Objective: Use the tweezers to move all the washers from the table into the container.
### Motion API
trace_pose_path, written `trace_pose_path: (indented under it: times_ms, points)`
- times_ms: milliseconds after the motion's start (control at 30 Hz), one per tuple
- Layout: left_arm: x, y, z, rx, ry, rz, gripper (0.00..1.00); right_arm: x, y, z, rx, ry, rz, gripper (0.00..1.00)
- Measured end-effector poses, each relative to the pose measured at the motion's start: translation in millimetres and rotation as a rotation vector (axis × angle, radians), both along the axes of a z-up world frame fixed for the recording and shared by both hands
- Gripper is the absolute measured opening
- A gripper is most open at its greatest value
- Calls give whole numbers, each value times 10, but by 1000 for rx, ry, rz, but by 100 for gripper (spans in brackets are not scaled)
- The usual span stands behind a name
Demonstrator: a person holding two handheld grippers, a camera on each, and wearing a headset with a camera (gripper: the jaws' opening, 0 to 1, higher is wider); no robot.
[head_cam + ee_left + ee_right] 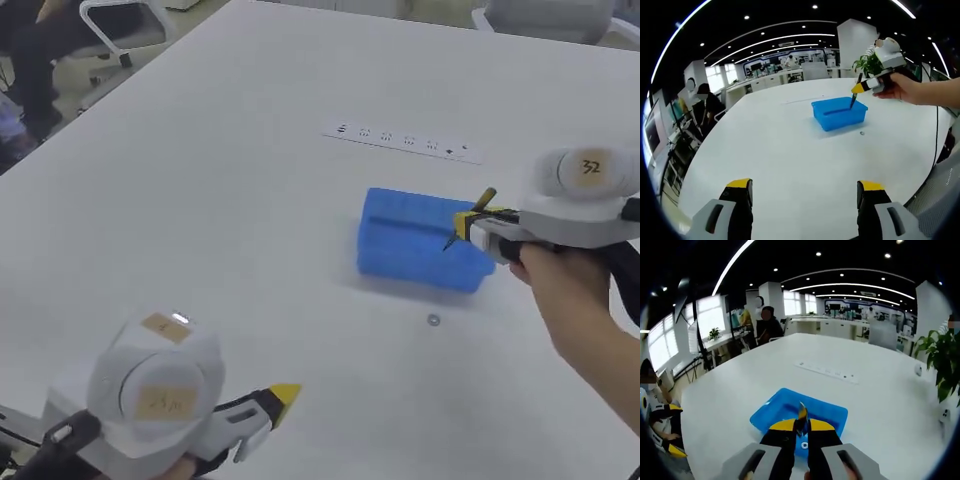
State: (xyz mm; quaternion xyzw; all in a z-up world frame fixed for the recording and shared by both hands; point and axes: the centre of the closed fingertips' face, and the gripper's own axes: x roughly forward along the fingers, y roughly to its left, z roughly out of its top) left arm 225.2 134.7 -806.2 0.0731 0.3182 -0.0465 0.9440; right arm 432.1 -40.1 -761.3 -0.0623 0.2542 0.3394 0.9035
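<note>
A blue container stands on the white table. My right gripper is shut on the tweezers, which slant down with their tips over the container's right part. I cannot tell whether the tips hold anything. In the right gripper view the tweezers stick out of the shut gripper above the container. One small washer lies on the table just in front of the container. My left gripper is open near the table's front left. The left gripper view has the open gripper, container and washer.
A white power strip lies behind the container, also seen as the power strip. Office chairs stand past the table's far left edge. A potted plant stands to the right.
</note>
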Motion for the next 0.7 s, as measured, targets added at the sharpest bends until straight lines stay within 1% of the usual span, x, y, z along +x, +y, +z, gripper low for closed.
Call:
trace_pose_path:
  times_ms: [67, 133, 267, 367, 467, 533, 700]
  points:
    - [4, 5, -2, -1, -1, 1, 88, -60, -8, 79, 1, -29, 7, 4]
    - [5, 5, -7, 0, 1, 0, 88, -108, -30, 130, -16, -68, 6, 4]
    - [3, 4, -10, 0, 2, 0, 88, -246, -30, 144, -22, -87, 20, 4]
    - [1, 3, -15, 0, 4, -2, 88, -355, -22, 83, -7, -64, 22, 4]
    - [0, -1, -22, 0, 6, -5, 88, -422, -25, 25, -7, -60, 17, 4]
    - [4, -2, -26, 0, 6, -5, 88, -476, -19, -38, 4, -36, 14, 4]
    - [11, -6, -35, 0, 8, -7, 88, -529, -47, -229, -5, 12, 5, 4]
